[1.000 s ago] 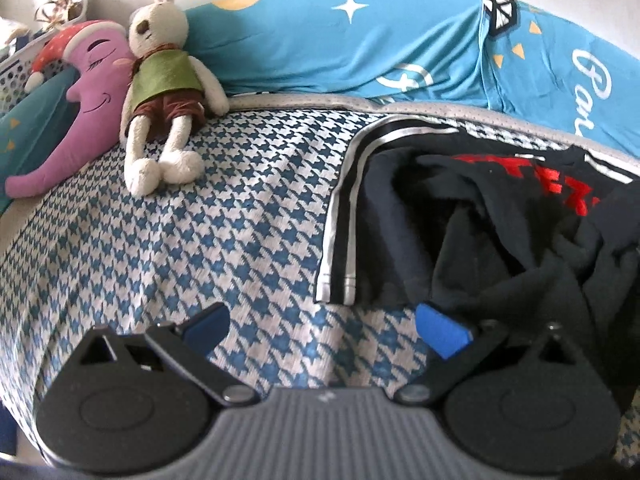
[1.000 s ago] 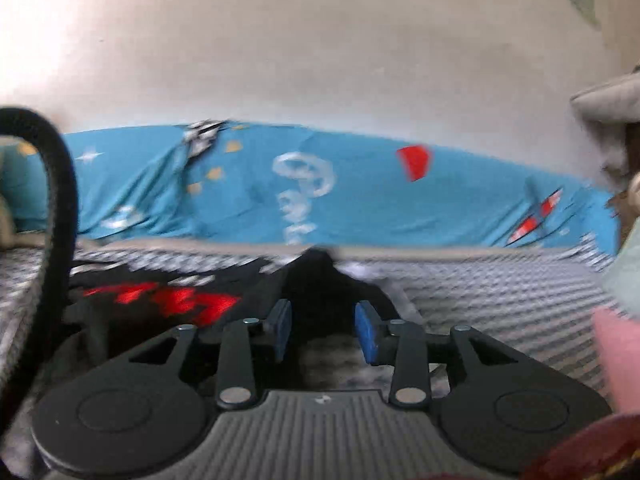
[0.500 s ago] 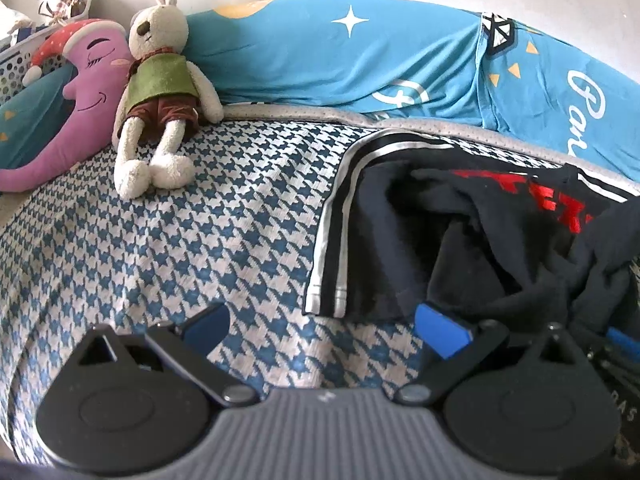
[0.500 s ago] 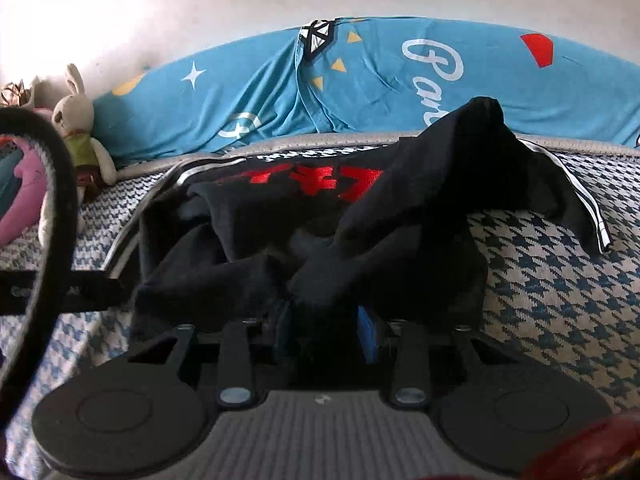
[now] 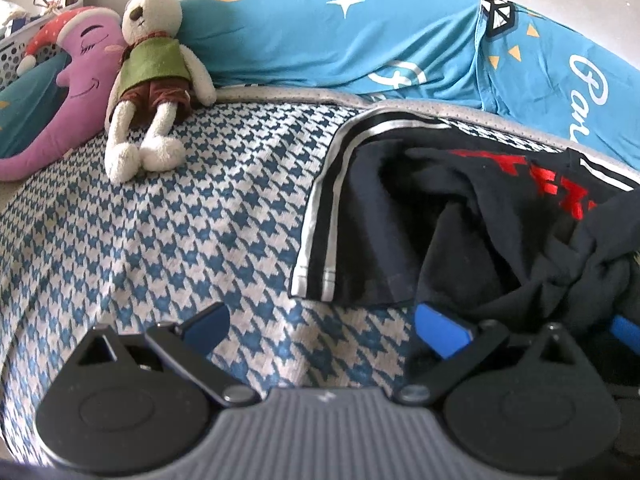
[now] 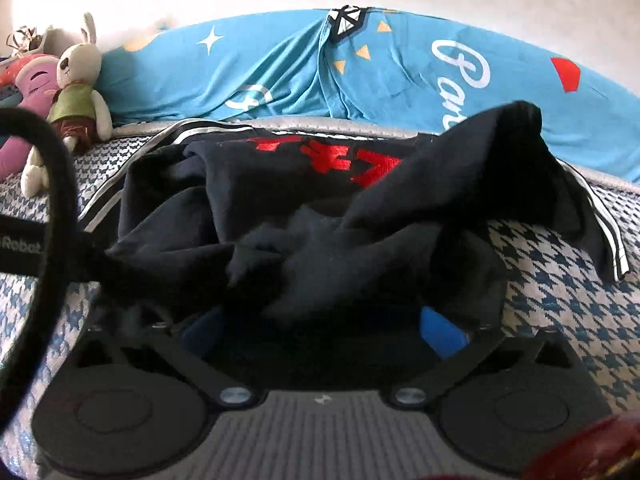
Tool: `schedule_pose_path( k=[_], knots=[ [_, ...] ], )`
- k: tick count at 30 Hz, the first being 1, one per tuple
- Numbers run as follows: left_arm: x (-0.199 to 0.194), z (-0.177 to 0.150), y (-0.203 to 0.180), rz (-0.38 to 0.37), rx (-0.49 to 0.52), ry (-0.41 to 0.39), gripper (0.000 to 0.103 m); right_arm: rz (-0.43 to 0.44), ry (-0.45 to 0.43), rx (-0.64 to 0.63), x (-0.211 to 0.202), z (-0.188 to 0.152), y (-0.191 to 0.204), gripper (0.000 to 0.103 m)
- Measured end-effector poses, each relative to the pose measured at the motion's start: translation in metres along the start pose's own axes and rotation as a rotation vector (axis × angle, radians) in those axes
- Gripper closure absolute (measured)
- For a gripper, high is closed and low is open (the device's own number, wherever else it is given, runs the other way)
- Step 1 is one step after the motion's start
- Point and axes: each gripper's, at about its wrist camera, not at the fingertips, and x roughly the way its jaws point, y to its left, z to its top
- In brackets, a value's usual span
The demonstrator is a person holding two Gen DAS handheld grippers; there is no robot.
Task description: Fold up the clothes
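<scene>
A crumpled black garment (image 5: 460, 220) with red lettering and white-striped edges lies on the houndstooth bedspread (image 5: 160, 220). My left gripper (image 5: 320, 316) stands open just above the bedspread, at the garment's near left corner, with nothing between its blue pads. In the right wrist view the same black garment (image 6: 320, 200) is heaped right in front of my right gripper (image 6: 322, 326). Its jaws are opening and stand wide. A fold of black cloth sags between them, and the blue pads (image 6: 440, 330) do not press on it.
A rabbit plush (image 5: 152, 72) and a purple moon cushion (image 5: 76, 92) lie at the far left. A blue printed quilt (image 5: 340, 40) runs along the wall. A black strap (image 6: 60, 200) loops across the left of the right wrist view.
The right gripper has sunk toward the bed and its jaws have gone from shut on the black cloth to wide apart. The lifted cloth has slumped. The left gripper has kept still.
</scene>
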Motion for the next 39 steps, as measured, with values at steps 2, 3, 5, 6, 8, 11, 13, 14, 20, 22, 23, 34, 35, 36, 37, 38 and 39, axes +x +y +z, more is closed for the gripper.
schedule_pose_path(
  k=[2,3,5,6,8,11,13,14,20,22,23,34,35,36,37,38,39],
  knots=[
    [0.002,-0.002,-0.001,-0.002,-0.004,0.011,0.000,0.001,-0.001,0.001,0.000,0.000,-0.001,0.000],
    [0.002,-0.003,-0.001,0.000,-0.004,0.015,0.000,0.002,0.000,0.002,0.000,0.000,-0.001,0.000],
    [0.003,-0.003,-0.001,0.000,-0.008,0.023,0.000,0.001,0.000,0.001,0.000,0.000,-0.001,0.000],
    [0.003,-0.003,0.000,-0.001,-0.013,0.026,0.000,0.001,0.000,0.001,-0.001,-0.001,-0.001,0.000],
    [0.004,-0.002,0.001,-0.006,-0.026,0.031,0.000,0.004,0.001,0.002,0.000,0.000,-0.002,0.000],
    [0.004,-0.002,0.003,-0.012,-0.041,0.040,0.000,0.003,0.003,0.000,-0.001,0.000,-0.002,0.000],
    [0.005,-0.002,0.003,-0.013,-0.046,0.044,0.000,0.002,0.004,-0.001,-0.001,0.001,-0.001,0.000],
    [0.005,-0.002,0.003,-0.013,-0.048,0.046,0.000,0.001,0.005,-0.002,0.000,0.001,-0.001,0.000],
    [0.004,-0.001,0.003,-0.009,-0.055,0.054,0.000,0.005,0.005,0.001,0.000,0.001,-0.002,0.000],
    [0.004,-0.001,0.004,-0.011,-0.058,0.057,0.000,0.005,0.005,0.002,0.000,0.001,-0.002,0.000],
    [0.004,-0.001,0.005,-0.012,-0.060,0.058,0.000,0.005,0.005,0.001,0.000,0.001,-0.002,0.000],
    [0.006,-0.001,0.008,-0.031,-0.070,0.087,0.000,0.005,0.007,0.000,0.000,0.000,-0.001,0.000],
    [0.006,-0.001,0.009,-0.036,-0.077,0.088,0.000,0.006,0.007,0.000,0.000,0.000,-0.001,0.000],
    [0.005,-0.001,0.010,-0.042,-0.080,0.088,0.000,0.006,0.007,0.000,0.000,0.000,-0.001,0.000],
    [0.004,0.000,0.010,-0.047,-0.080,0.087,0.000,0.006,0.006,0.000,0.000,0.000,-0.001,0.000],
    [0.003,0.000,0.009,-0.050,-0.077,0.086,0.000,0.006,0.006,0.000,0.000,0.000,-0.001,0.000],
    [0.003,0.000,0.009,-0.054,-0.075,0.086,0.000,0.006,0.006,0.000,0.001,0.000,-0.001,0.000]
  ],
)
